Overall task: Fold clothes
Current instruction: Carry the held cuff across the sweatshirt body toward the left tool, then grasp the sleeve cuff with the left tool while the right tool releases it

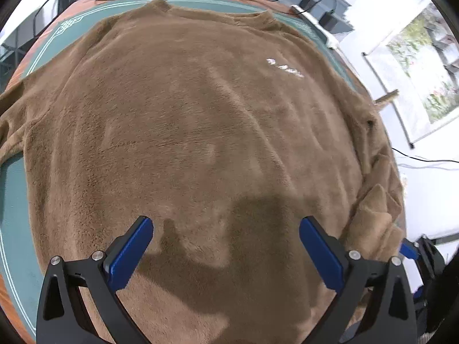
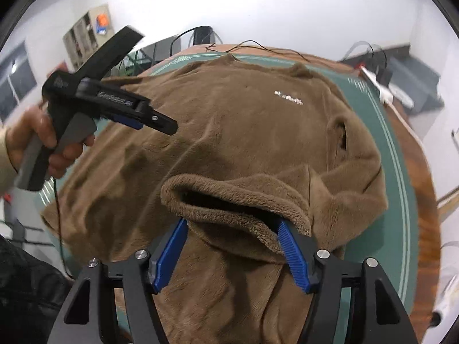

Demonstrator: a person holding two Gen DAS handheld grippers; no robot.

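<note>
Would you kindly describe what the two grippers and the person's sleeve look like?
Both grippers, left and right, have black triangular finger frames with silver bolts and ribbed blue pads. The left one has a grey-and-black pistol handle, faint lettering and a thin black cable. The sleeve is beige.

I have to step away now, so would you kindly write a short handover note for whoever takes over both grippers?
Left gripper: open, empty, above the near part of the brown fleece sweatshirt.
Right gripper: jaws spread, a sleeve cuff draped over the fingertips; no firm pinch visible.
The sweatshirt lies spread on the green mat, white lettering facing up; its right sleeve is brought in over the body.
Done: the first sleeve fold, roughly.
Left: free and flatten that cuff, fold the other sleeve, then fold the body.
</note>
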